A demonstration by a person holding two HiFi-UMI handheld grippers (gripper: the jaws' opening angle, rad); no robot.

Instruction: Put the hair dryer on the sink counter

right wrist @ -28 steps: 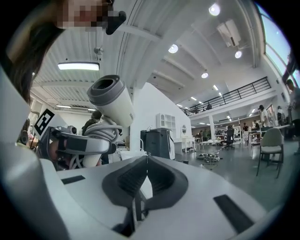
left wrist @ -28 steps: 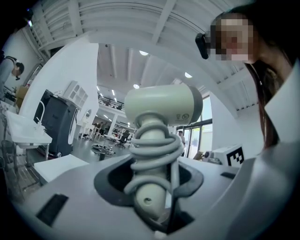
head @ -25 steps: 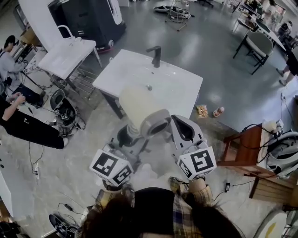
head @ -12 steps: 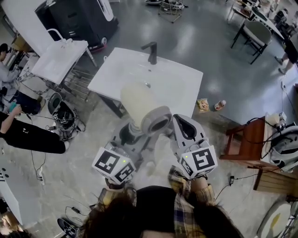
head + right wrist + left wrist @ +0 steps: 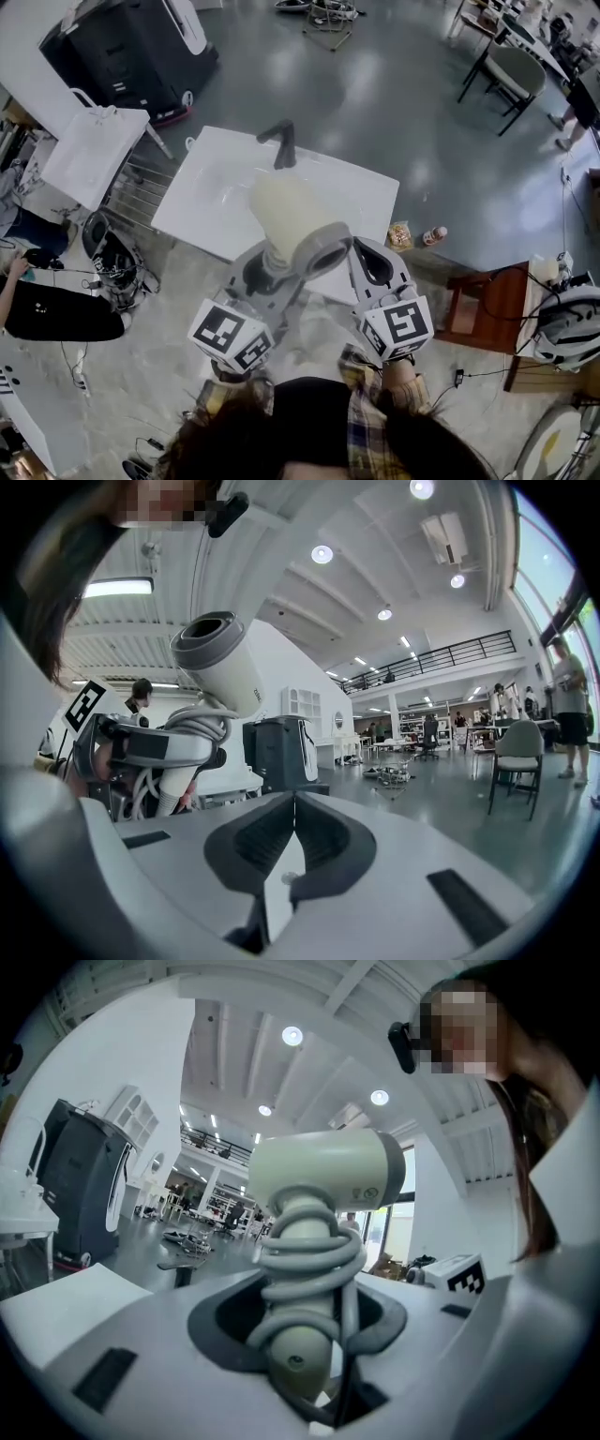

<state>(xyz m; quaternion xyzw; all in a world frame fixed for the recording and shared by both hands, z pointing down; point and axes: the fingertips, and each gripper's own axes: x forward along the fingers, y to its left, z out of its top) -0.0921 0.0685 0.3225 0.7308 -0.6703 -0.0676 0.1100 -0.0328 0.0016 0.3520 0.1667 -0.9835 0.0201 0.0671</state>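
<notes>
A cream hair dryer (image 5: 286, 211) with a grey end ring stands upright in my left gripper (image 5: 258, 274), its handle wound with a grey cord. In the left gripper view the jaws of that gripper (image 5: 300, 1335) are shut on the wrapped handle, and the dryer's body (image 5: 323, 1171) stands above them. My right gripper (image 5: 371, 264) hangs beside it at the right, shut and holding nothing; in the right gripper view its tips (image 5: 293, 803) meet and the hair dryer (image 5: 220, 667) shows at the left. The white sink counter (image 5: 211, 202) with a black faucet (image 5: 279, 142) lies just beyond and below the dryer.
A second white basin unit (image 5: 89, 155) and a black machine (image 5: 122, 47) stand at the left. A wooden stand (image 5: 483, 305) is at the right, with snack packets (image 5: 412, 234) on the floor by the counter. A person (image 5: 47, 309) sits at the far left.
Both grippers have moved forward together with the hair dryer. The sink counter now lies closer, directly under the dryer's head in the head view.
</notes>
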